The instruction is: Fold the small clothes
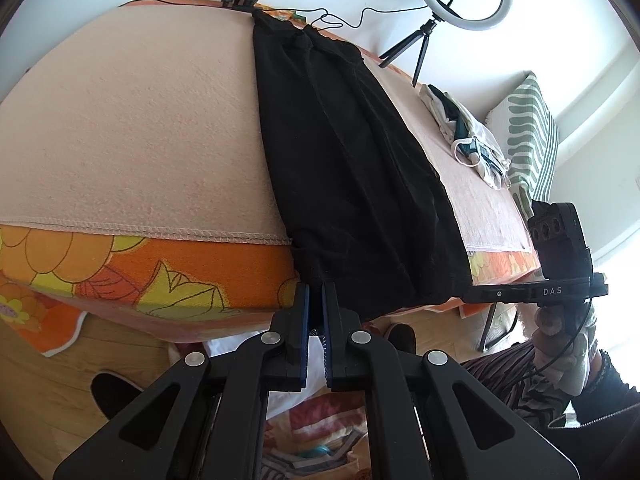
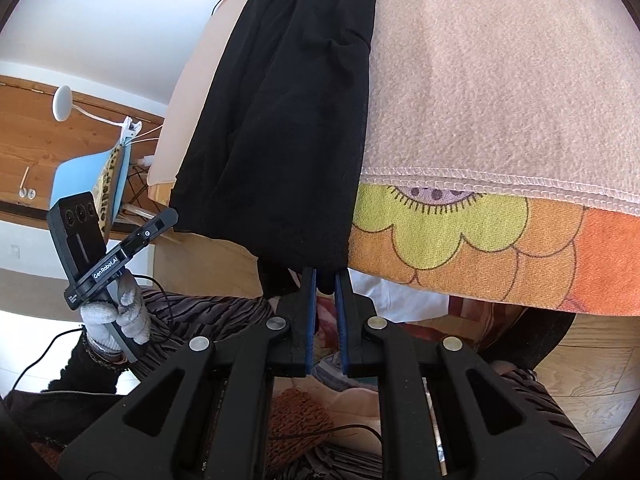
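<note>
Black garment (image 1: 352, 168) lies on pink blanket (image 1: 132, 128), long axis near-to-far, near hem hanging over the edge. Left gripper (image 1: 316, 292) pinches hem's left corner, right gripper (image 2: 326, 284) pinches the right corner; I see both closed on cloth. Far end is bunched, cut unclear; corners hidden betw pads.

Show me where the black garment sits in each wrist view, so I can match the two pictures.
Left wrist view: the black garment runs from top centre down to the near table edge, its hem pinched in the left gripper.
Right wrist view: it fills the upper centre-left, its lower corner pinched in the right gripper.
Shared landmark: the stitched edge of the pink blanket above the orange floral cloth.
</note>
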